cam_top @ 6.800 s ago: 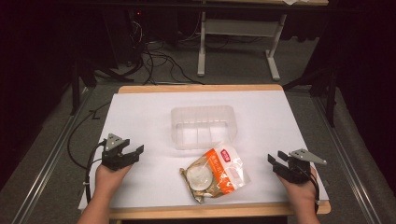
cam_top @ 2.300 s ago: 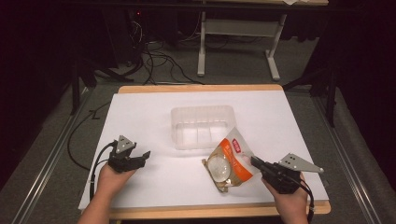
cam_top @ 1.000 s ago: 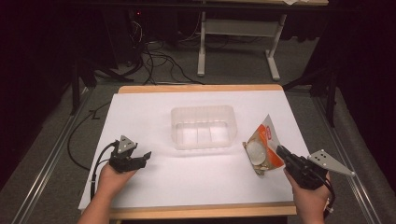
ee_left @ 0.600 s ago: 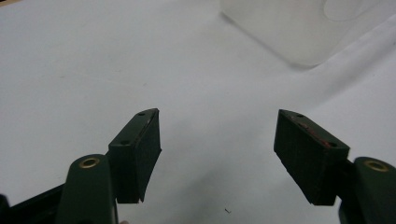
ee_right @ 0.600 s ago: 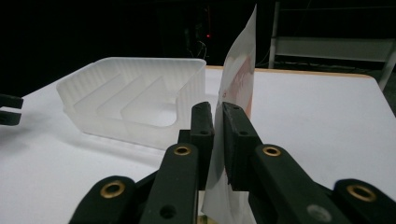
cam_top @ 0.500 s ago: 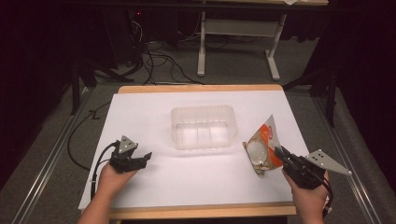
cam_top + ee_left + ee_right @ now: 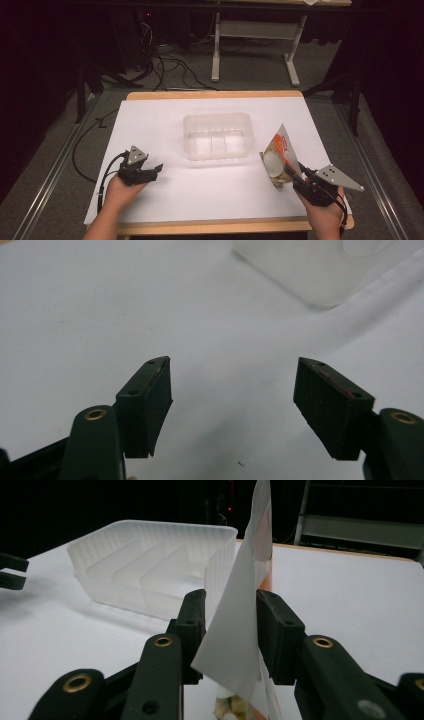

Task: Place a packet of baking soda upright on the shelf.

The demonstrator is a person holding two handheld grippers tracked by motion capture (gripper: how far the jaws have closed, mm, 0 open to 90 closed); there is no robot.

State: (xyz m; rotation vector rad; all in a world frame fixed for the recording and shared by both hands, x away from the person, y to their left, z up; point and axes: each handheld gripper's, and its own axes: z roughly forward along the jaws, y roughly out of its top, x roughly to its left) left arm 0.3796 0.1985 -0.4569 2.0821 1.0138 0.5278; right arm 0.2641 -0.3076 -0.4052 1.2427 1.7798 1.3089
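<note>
The right gripper is clamped on a snack bag, its 2 jaws pressing the bag's white edge from either side, as the right gripper view shows. The bag stands up from the jaws, tilted, with its lower end near the white tabletop; whether that end touches cannot be told. The right hand comes in from the bottom edge, forearm angled inward, with the gripper pointing forward and to its left. Ahead and left of this gripper sits a clear plastic container with 3 compartments, close beside the bag but apart from it.

The left gripper rests low over the tabletop, jaws spread wide with nothing between them. The left hand holds it pointing to its right, toward the container, which lies ahead and well apart.
</note>
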